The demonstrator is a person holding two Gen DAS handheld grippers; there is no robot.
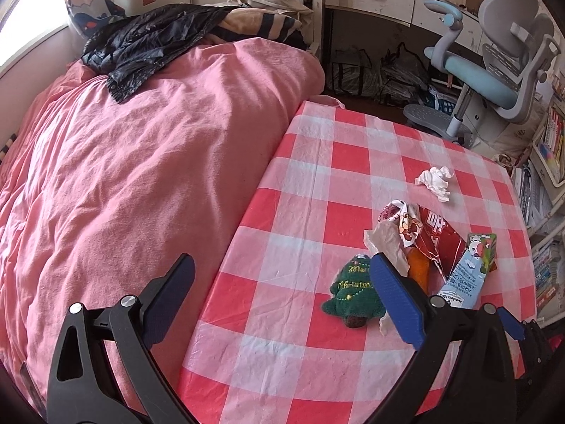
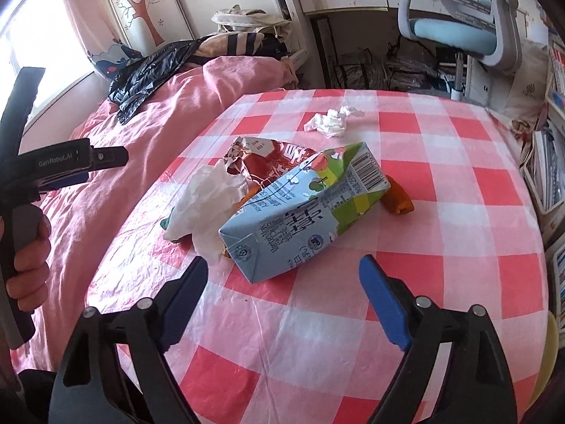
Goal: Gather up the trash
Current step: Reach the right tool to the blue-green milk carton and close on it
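Trash sits in a little pile on the table with the red and white checked cloth (image 2: 441, 247). In the middle of the right wrist view we see a blue and green drink carton (image 2: 303, 212) lying on its side. A torn red snack bag (image 2: 268, 159) and a crumpled white paper (image 2: 208, 205) lie just behind it, touching it, and something orange (image 2: 397, 199) pokes out past its far end. A white tissue ball (image 2: 330, 122) lies apart from the pile, higher in the frame. In the left wrist view a small green Christmas tree toy (image 1: 353, 293) rests next to the pile, low and right of the middle. Our right gripper (image 2: 282, 298) is spread wide at the bottom of its frame, just short of the carton, with nothing between its blue pads. Our left gripper (image 1: 282, 296) is spread wide too and holds nothing; one finger hangs over the pink blanket (image 1: 141, 159) and the other over the table. A black plastic bag (image 1: 141, 42) lies on the blanket in the upper left.
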